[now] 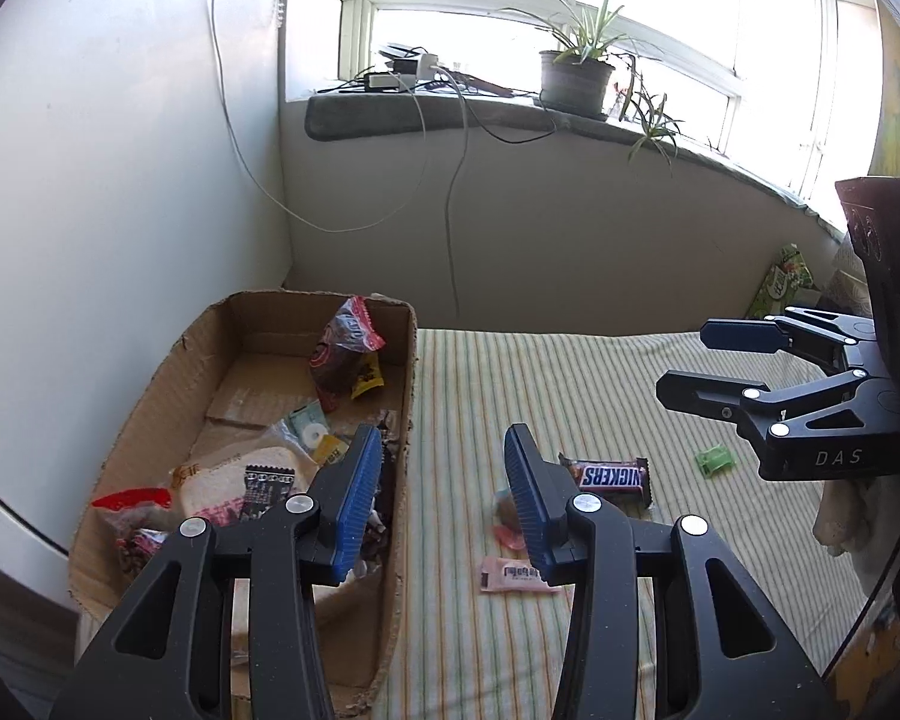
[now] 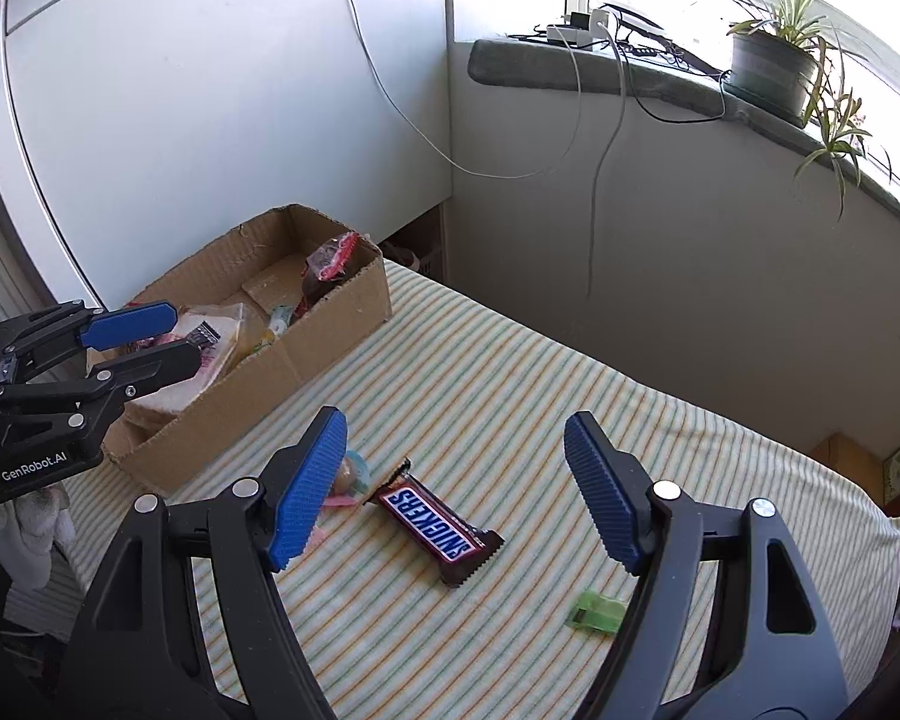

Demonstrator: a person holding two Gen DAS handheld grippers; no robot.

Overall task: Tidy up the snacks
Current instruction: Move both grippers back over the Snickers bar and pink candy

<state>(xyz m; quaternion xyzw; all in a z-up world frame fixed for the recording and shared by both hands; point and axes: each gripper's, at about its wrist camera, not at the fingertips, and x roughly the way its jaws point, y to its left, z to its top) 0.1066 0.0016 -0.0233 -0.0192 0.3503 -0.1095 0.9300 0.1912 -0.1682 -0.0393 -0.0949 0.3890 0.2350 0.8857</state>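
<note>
A cardboard box (image 1: 150,396) holding several snack packets stands at the left on the striped cloth; it also shows in the right wrist view (image 2: 330,324). A Snickers bar (image 2: 441,521) lies on the cloth, also seen in the left wrist view (image 1: 609,476). A pink packet (image 1: 513,576), a small jelly cup (image 2: 351,477) and a green candy (image 2: 594,606) lie near it. My left gripper (image 1: 444,501) is open and empty over the box's right wall. My right gripper (image 2: 456,489) is open and empty above the Snickers bar.
A white cabinet (image 1: 90,180) stands behind the box. A grey windowsill (image 1: 450,114) carries a potted plant (image 1: 576,75), chargers and hanging cables. A green box (image 1: 783,282) sits at the far right. The cloth's edge drops off at the right.
</note>
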